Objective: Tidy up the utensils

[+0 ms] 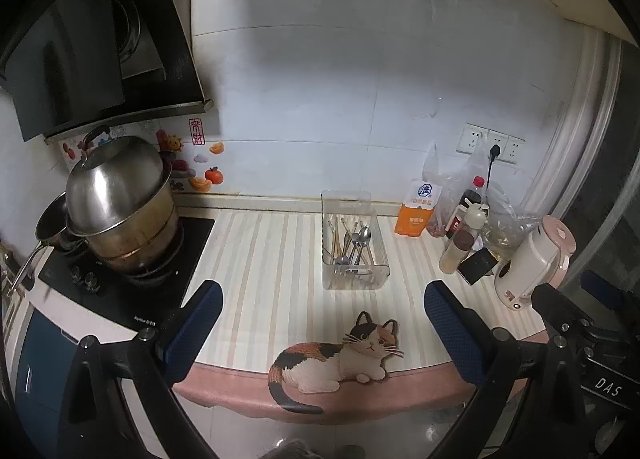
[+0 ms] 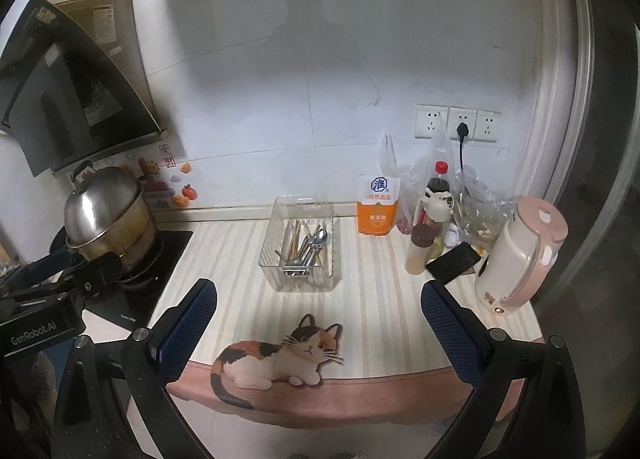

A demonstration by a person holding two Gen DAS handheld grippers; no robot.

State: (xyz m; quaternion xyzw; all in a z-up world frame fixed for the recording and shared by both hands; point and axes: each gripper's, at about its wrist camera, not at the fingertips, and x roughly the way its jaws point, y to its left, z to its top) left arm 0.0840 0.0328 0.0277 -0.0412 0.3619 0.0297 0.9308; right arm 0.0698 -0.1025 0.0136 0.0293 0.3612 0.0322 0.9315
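Observation:
A clear plastic bin [image 1: 378, 277] [image 2: 280, 279] stands on the striped counter mat. Inside lie metal spoons [image 1: 363, 237] [image 2: 318, 239] and wooden chopsticks [image 1: 335, 237] [image 2: 290, 237], mixed together. My left gripper [image 1: 320, 323] is open and empty, held back from the counter's front edge, well short of the bin. My right gripper [image 2: 318, 319] is open and empty at a similar distance. Each gripper shows at the side of the other's view: the right gripper [image 1: 600, 299] and the left gripper [image 2: 52, 271].
A steel pot with lid [image 1: 120, 203] [image 2: 108, 215] sits on the black stove [image 1: 132, 291] at left. At right stand an orange salt box [image 1: 416, 211] [image 2: 378, 207], bottles [image 1: 466, 215], plastic bags, a phone [image 2: 454, 261] and a pink kettle [image 1: 532, 259] [image 2: 520, 251]. A cat figure [image 1: 340, 363] lies at the mat's front.

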